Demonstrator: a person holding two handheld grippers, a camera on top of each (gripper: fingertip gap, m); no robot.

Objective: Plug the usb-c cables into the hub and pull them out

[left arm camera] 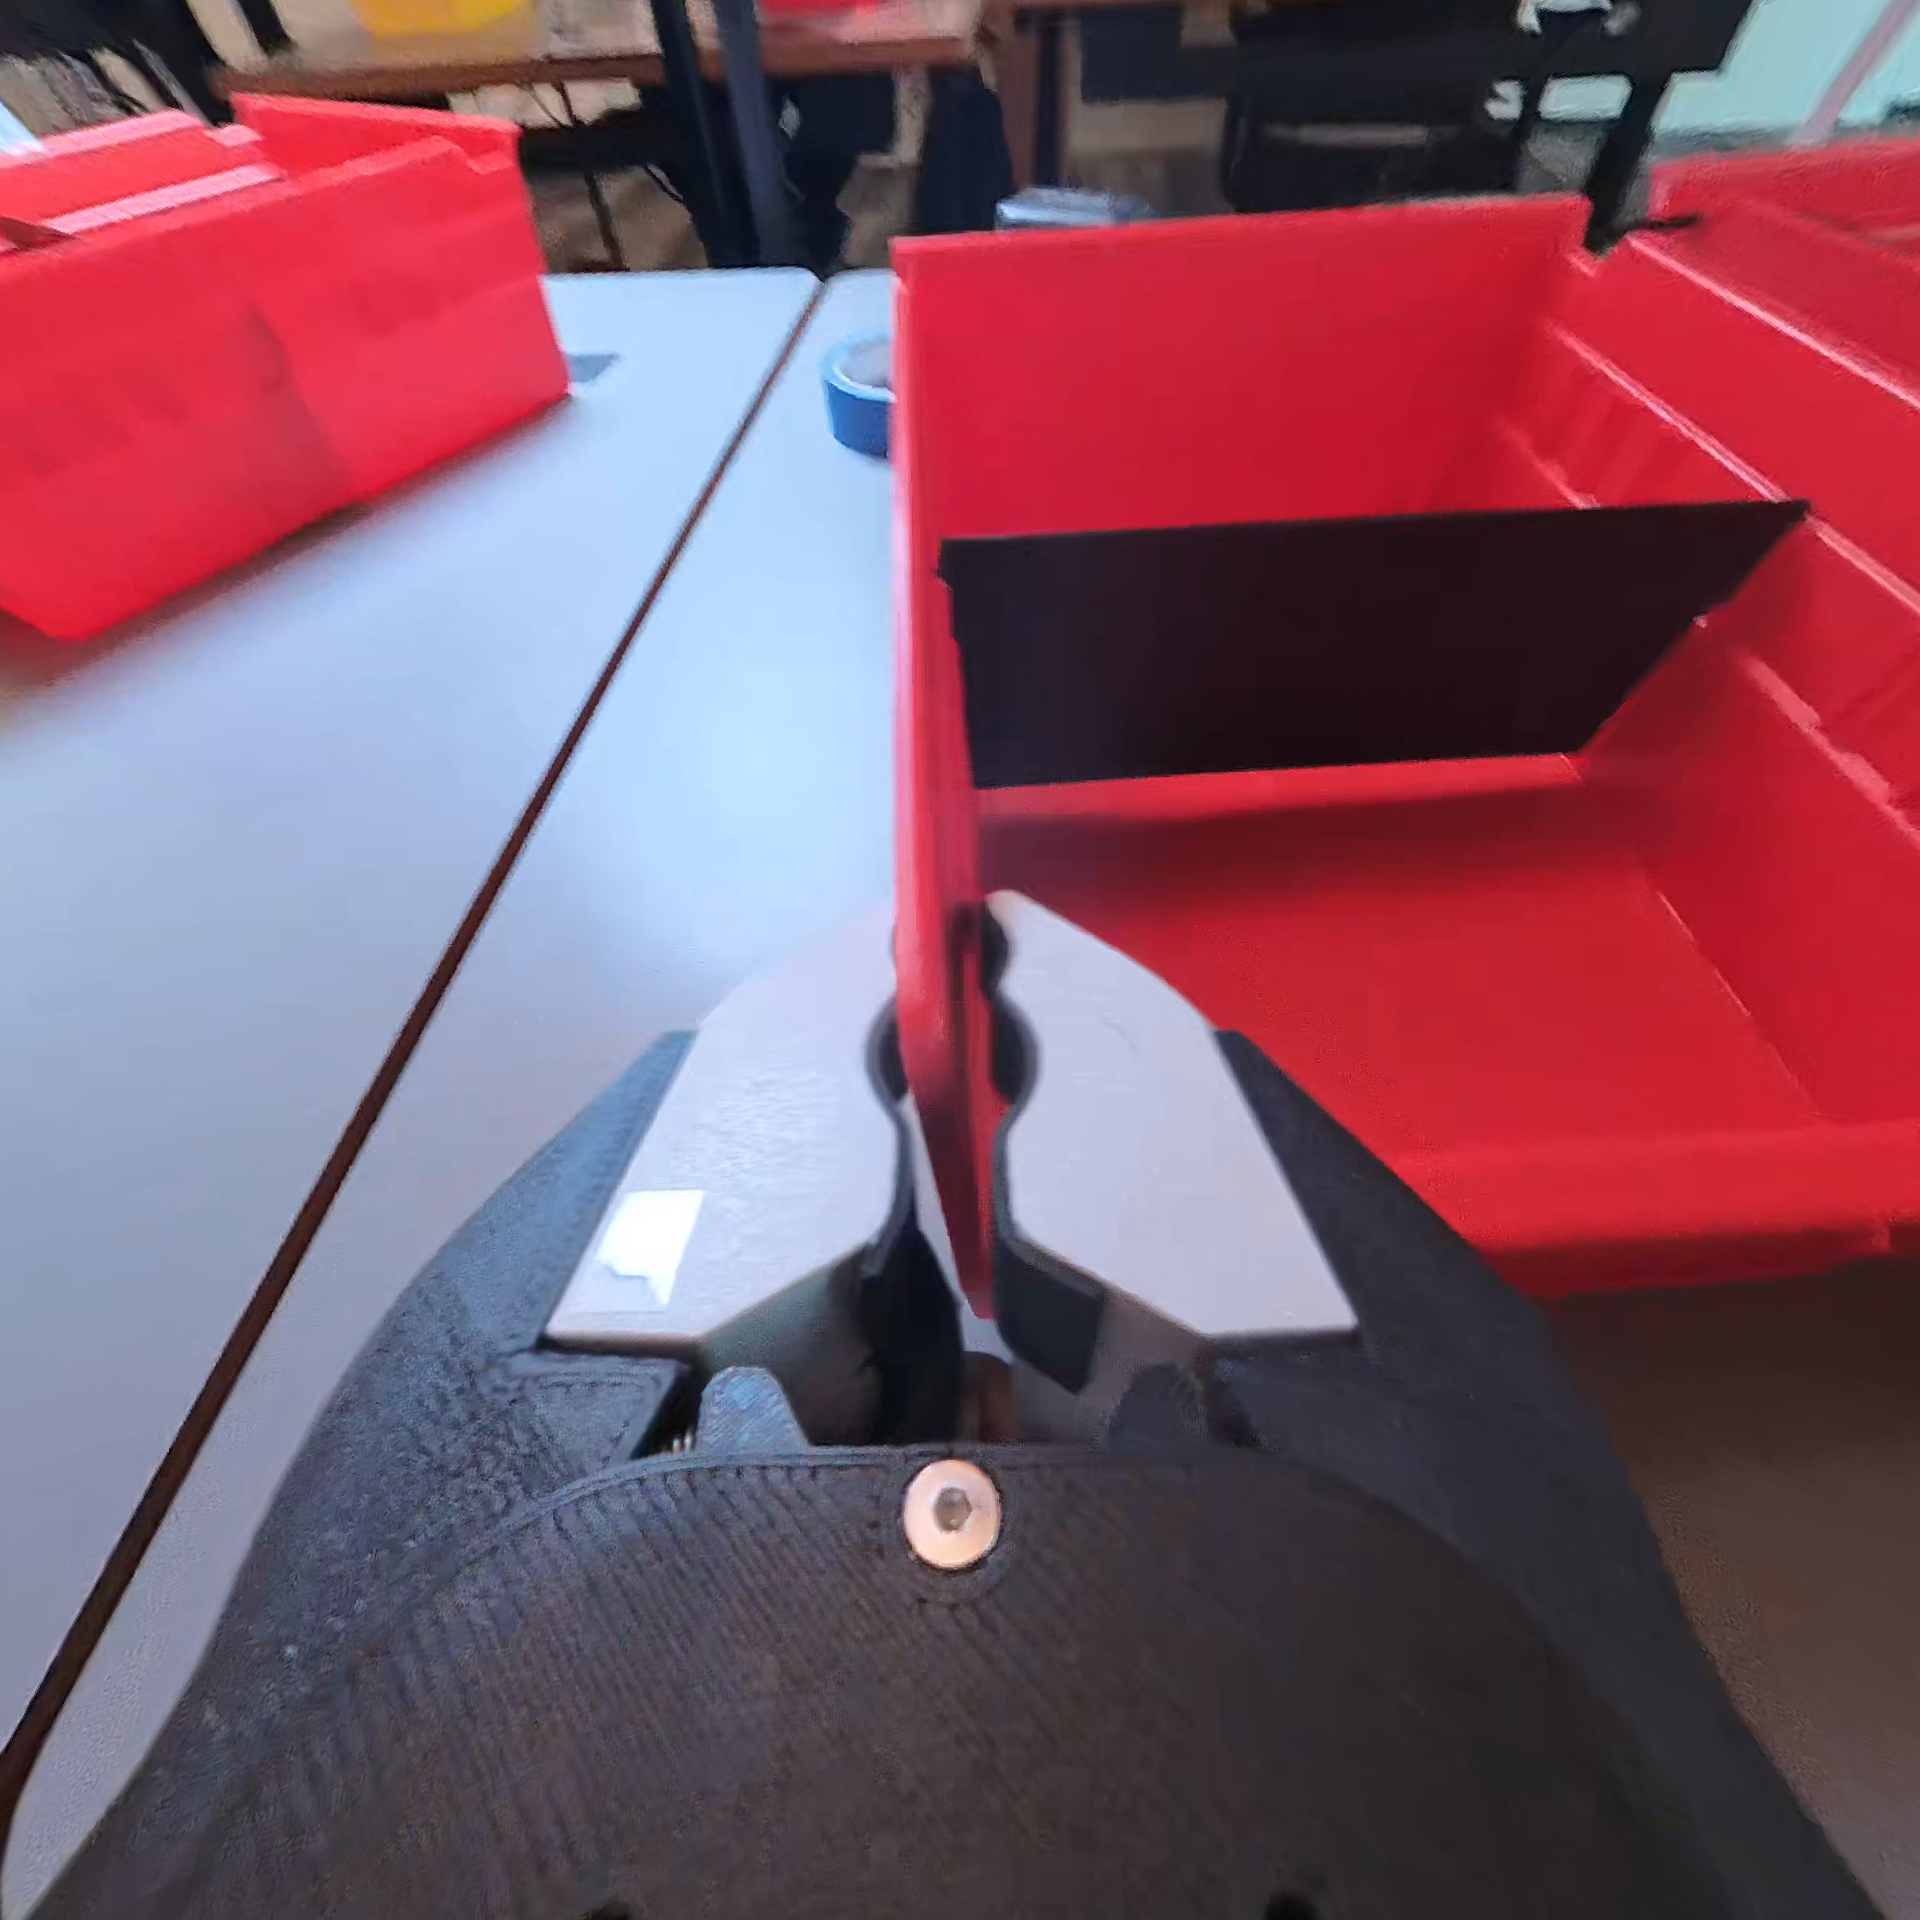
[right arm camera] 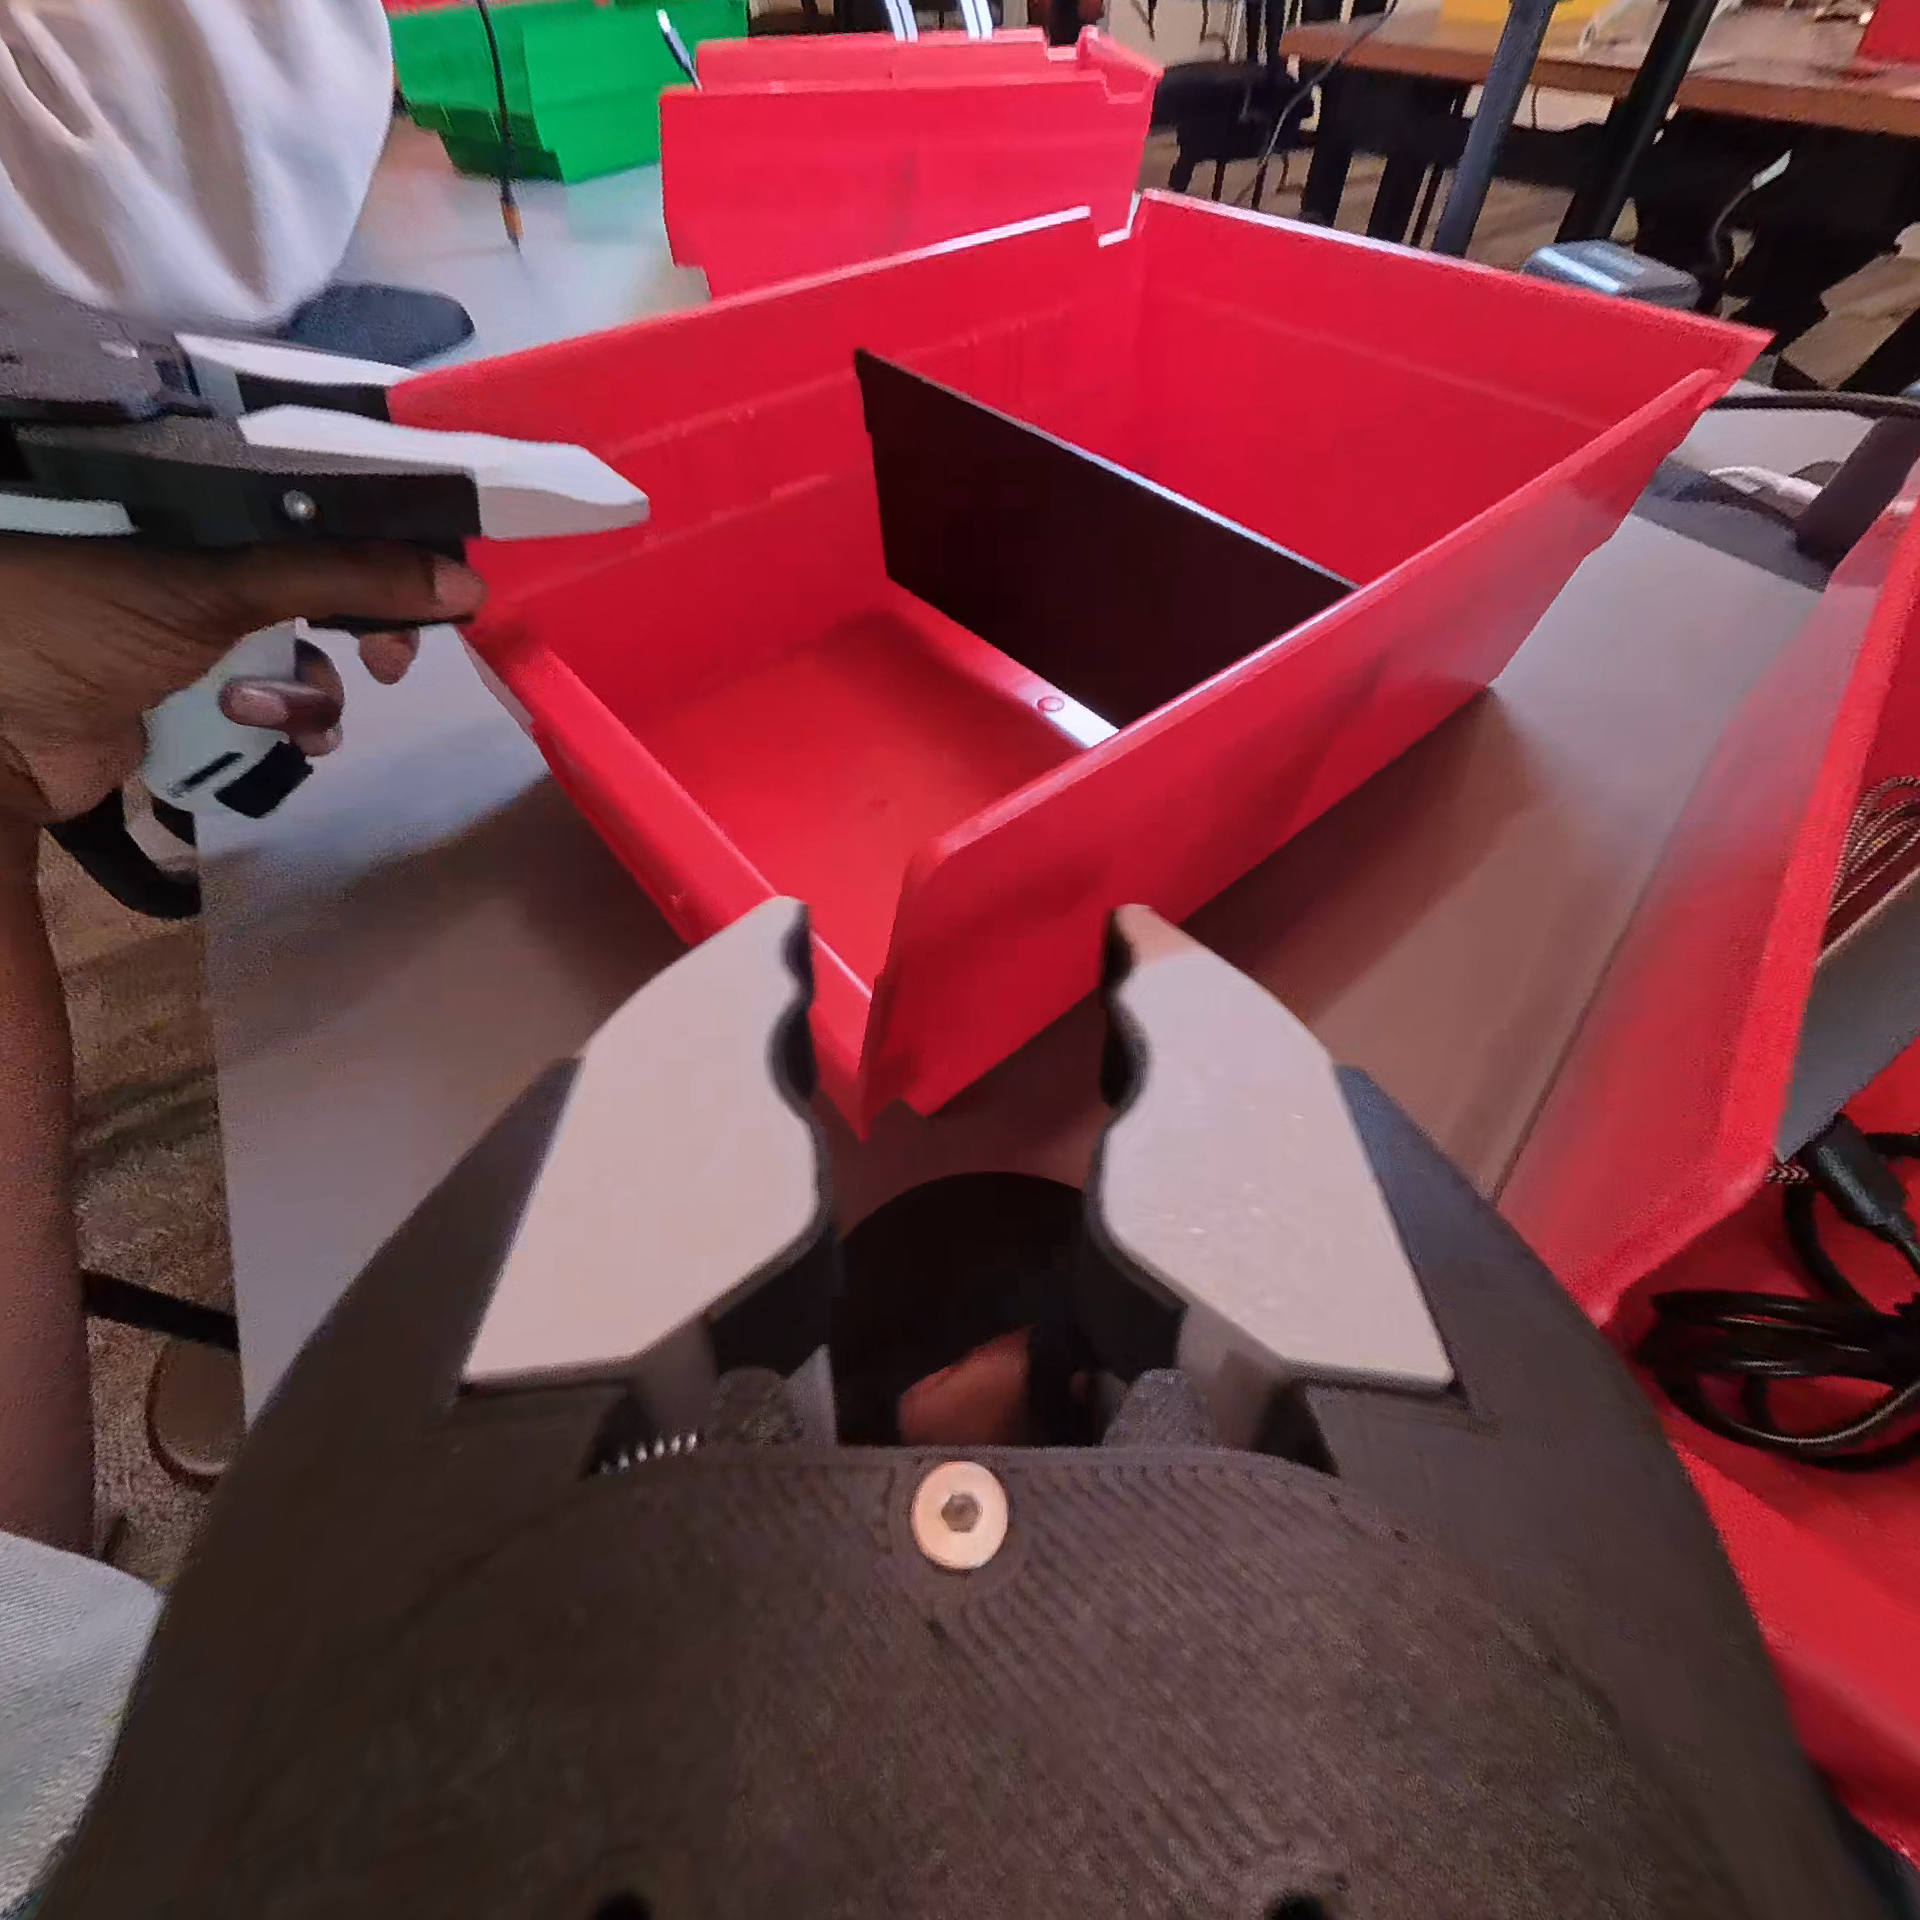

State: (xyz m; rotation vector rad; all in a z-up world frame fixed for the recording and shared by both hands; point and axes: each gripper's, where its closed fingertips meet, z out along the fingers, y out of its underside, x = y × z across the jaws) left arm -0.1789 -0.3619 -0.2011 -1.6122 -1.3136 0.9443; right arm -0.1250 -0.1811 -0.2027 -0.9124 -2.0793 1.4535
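An empty red bin [left arm camera: 1403, 1039] with a black divider [left arm camera: 1351, 644] stands on the grey table. My left gripper [left arm camera: 940, 935] is shut on the bin's left wall, one finger outside and one inside. In the right wrist view the bin [right arm camera: 831, 779] is tilted, and its near corner sits between the fingers of my open right gripper [right arm camera: 961, 920], apart from both. The left gripper [right arm camera: 520, 457] shows there pinching the far wall. Black cables [right arm camera: 1787, 1351] and a plug [right arm camera: 1860, 1184] lie in another red bin at the right, beside a grey flat device [right arm camera: 1860, 987], perhaps the hub.
More red bins stand at the left [left arm camera: 260, 364] and behind [right arm camera: 904, 156], with a green bin [right arm camera: 571, 83] farther back. A blue tape roll [left arm camera: 862, 395] sits behind the held bin. A seam [left arm camera: 582, 727] divides two tables. A person's hand [right arm camera: 156, 644] holds the left gripper. The tips of one gripper are about 20 cm away from the tips of the other.
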